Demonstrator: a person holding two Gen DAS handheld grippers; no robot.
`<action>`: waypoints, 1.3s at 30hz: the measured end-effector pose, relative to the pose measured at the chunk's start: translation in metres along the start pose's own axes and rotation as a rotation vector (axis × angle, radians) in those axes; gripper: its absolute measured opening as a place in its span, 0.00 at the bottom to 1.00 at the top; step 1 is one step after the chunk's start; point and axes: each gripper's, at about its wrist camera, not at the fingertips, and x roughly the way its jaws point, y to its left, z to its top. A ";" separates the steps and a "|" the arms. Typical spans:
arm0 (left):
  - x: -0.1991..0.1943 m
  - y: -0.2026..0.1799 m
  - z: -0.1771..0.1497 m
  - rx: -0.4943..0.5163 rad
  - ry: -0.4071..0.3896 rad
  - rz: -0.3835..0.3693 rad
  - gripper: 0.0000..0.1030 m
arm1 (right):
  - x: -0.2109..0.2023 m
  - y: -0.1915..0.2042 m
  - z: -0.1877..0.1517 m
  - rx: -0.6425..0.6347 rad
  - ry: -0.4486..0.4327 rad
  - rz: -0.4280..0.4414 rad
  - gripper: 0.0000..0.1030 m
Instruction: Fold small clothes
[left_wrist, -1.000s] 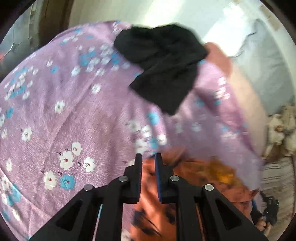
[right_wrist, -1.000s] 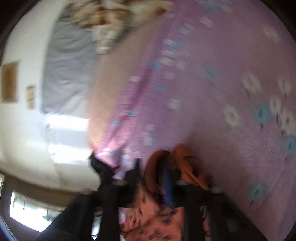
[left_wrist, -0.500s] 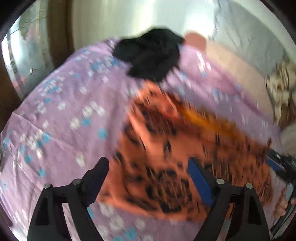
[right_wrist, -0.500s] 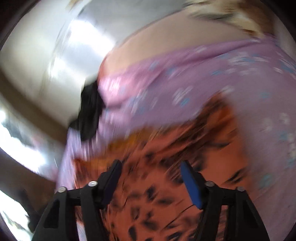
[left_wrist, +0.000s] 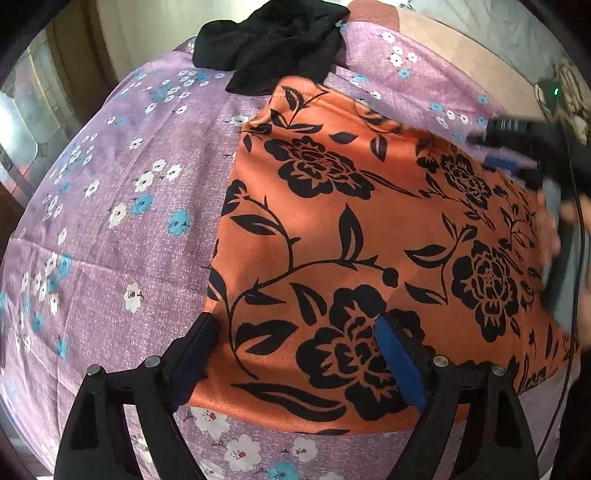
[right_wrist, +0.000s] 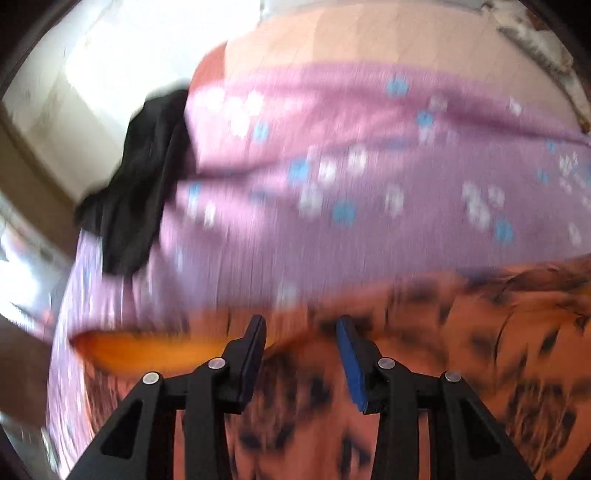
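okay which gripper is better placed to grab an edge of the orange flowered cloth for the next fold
Probably left. The left gripper hangs wide open straddling the near left corner of the orange black-flowered cloth, spread flat on the purple floral bedsheet. The right gripper is closing, nothing pinched, its view blurred.

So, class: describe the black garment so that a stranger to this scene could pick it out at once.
Start from the purple flowered bedsheet that covers the bed. At its far edge, just past the flat orange cloth with black flowers, lies the black garment. It is the only plain, unprinted fabric there, and it is crumpled, not spread flat.
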 end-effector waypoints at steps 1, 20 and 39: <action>0.002 0.000 0.003 -0.006 0.003 -0.009 0.85 | -0.008 -0.006 0.008 0.032 -0.058 -0.021 0.42; -0.004 0.063 -0.002 -0.161 0.012 0.048 0.86 | -0.113 -0.079 -0.065 0.032 -0.011 -0.138 0.42; 0.002 0.090 0.001 -0.147 0.048 -0.032 0.87 | 0.023 0.125 -0.041 0.013 0.066 0.182 0.41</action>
